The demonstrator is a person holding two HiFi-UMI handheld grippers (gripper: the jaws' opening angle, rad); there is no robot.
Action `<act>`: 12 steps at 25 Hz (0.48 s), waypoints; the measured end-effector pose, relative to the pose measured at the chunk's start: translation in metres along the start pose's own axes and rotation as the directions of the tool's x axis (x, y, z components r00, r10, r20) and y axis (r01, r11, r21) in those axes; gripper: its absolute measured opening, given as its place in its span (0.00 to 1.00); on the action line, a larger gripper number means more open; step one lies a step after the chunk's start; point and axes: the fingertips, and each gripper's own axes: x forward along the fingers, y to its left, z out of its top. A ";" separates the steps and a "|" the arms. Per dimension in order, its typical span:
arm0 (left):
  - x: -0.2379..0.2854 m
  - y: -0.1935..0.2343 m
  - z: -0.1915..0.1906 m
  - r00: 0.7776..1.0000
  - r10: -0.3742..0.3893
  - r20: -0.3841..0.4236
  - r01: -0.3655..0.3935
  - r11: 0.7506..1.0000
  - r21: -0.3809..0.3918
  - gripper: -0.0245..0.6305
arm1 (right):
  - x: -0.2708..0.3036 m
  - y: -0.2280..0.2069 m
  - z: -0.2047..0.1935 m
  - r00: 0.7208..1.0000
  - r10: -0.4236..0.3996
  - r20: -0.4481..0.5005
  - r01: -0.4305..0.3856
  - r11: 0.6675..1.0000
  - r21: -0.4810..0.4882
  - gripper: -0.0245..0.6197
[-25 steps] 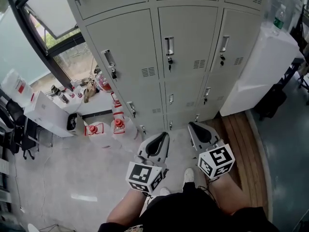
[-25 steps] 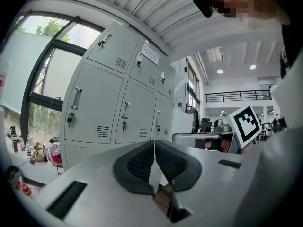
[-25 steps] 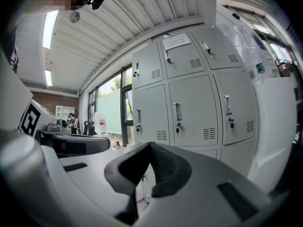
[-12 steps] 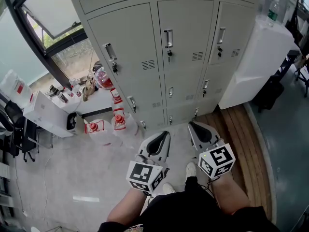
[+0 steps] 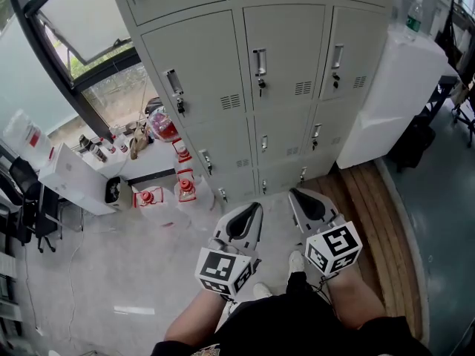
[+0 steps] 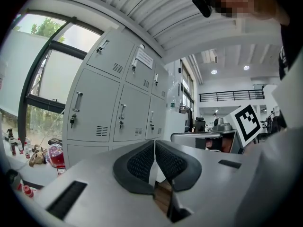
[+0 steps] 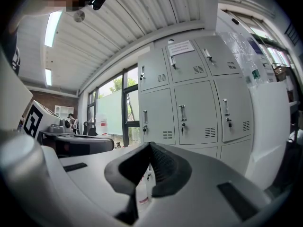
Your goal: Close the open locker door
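Observation:
A bank of grey lockers stands in front of me, three columns wide. Every door that shows sits flush with its frame, and keys hang in several locks. My left gripper and right gripper are held side by side at waist height, pointing level at the lowest locker row, a short way from it. Both are shut with nothing between the pads. In the left gripper view the left gripper faces the lockers at an angle. The right gripper faces the middle column.
A tall white cabinet with a bottle on top stands right of the lockers. Red-capped jugs and a white box sit on the floor at the left, below a window. A wooden strip runs along the right.
The whole view has shifted a little against the lockers and the white cabinet. Both grippers keep the same pose in front of me, jaws still shut.

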 end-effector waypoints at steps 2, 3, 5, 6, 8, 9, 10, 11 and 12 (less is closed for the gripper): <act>-0.002 -0.001 0.001 1.000 0.000 0.002 0.000 1.000 0.000 0.07 | -0.002 0.002 0.001 1.000 0.001 0.000 -0.001 1.000 -0.001 0.12; -0.004 -0.001 0.001 1.000 0.000 0.003 0.000 1.000 0.000 0.07 | -0.002 0.003 0.001 1.000 0.001 0.001 -0.001 1.000 0.000 0.12; -0.006 -0.001 0.002 1.000 0.001 0.004 -0.001 1.000 0.001 0.07 | -0.004 0.006 0.002 1.000 0.002 0.002 -0.002 1.000 -0.002 0.12; -0.008 -0.001 0.002 1.000 0.002 0.005 -0.002 1.000 0.001 0.07 | -0.004 0.008 0.002 1.000 0.004 0.003 -0.004 1.000 -0.004 0.12; -0.010 -0.002 0.002 1.000 0.004 0.006 -0.004 1.000 0.000 0.07 | -0.006 0.010 0.003 1.000 0.006 0.005 -0.006 1.000 -0.006 0.12; -0.010 -0.003 0.001 1.000 0.005 0.006 -0.005 1.000 -0.001 0.07 | -0.008 0.010 0.003 1.000 0.007 0.006 -0.007 1.000 -0.007 0.12; -0.011 -0.004 0.001 1.000 0.005 0.007 -0.005 1.000 -0.002 0.07 | -0.009 0.010 0.003 1.000 0.007 0.006 -0.007 1.000 -0.006 0.12; -0.011 -0.005 0.001 1.000 0.005 0.007 -0.005 1.000 -0.003 0.07 | -0.010 0.011 0.004 1.000 0.007 0.007 -0.007 1.000 -0.006 0.12; -0.012 -0.006 0.000 1.000 0.006 0.008 -0.005 1.000 -0.004 0.07 | -0.011 0.011 0.004 1.000 0.007 0.008 -0.007 1.000 -0.006 0.12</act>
